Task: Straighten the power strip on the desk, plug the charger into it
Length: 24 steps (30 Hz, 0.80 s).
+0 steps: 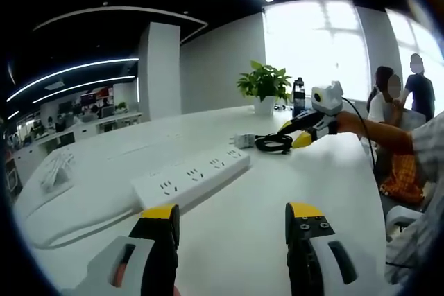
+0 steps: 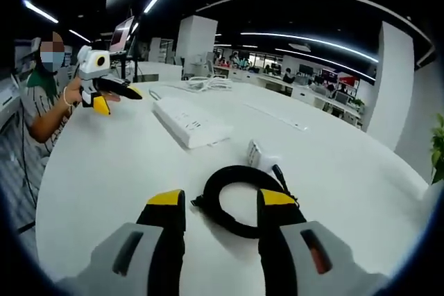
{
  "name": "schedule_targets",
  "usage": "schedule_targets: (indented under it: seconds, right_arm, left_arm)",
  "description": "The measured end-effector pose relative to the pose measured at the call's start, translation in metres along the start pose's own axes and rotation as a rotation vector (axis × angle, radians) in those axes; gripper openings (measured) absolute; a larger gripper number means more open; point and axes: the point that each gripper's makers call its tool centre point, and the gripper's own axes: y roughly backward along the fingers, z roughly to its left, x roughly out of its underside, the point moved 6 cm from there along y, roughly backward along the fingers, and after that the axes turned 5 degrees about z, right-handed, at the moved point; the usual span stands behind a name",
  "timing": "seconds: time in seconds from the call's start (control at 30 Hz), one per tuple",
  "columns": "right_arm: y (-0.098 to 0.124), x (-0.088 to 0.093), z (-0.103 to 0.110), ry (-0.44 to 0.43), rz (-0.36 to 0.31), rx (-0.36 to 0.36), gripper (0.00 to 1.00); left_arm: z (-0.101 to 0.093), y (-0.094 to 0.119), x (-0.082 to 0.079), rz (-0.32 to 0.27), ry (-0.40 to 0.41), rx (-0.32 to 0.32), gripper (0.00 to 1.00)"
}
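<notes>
Over the white bench (image 1: pixel 277 220) the left tool (image 1: pixel 232 223) hovers low, its two yellow-tipped jaws spread wide with nothing between them. Just ahead of them lies the white power strip (image 1: pixel 191 178), set at a slant across the bench, its cord (image 1: pixel 76 230) trailing off to the left. Farther on, the right tool (image 1: pixel 297 133) comes in from the right, a bare forearm (image 1: pixel 378 133) stretched out behind it and the tool pointed down toward the coiled black cable (image 1: pixel 274 143) and the small white charger (image 1: pixel 243 141) beside it.

From the right gripper view, the right tool (image 2: pixel 216 202) has its jaws apart and sits right at the black cable (image 2: pixel 236 202), the coil lying between and just beyond the tips; whether they touch it cannot be told. The charger (image 2: pixel 258 155) rests just past the coil, unplugged. The power strip (image 2: pixel 191 123) lies farther off, apart from the charger. At far left the left tool (image 2: pixel 111 91) is held level above the bench in a person's hand (image 2: pixel 73 91). A potted plant (image 1: pixel 263 88) stands at the bench's far end.
</notes>
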Motion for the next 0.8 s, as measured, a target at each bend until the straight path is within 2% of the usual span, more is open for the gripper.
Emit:
schedule_targets:
  seconds: [0.43,0.8]
  right_arm:
    - [-0.0031,0.0074,0.0032,0.028,0.062,-0.044,0.39]
    - [-0.006,0.0061,0.0029,0.045,0.096,-0.065,0.37]
  left_arm:
    - [0.0005,0.0001,-0.0012,-0.004,0.009,0.005,0.62]
    - [-0.0004,0.0009,-0.0025,-0.006,0.006,0.007,0.62]
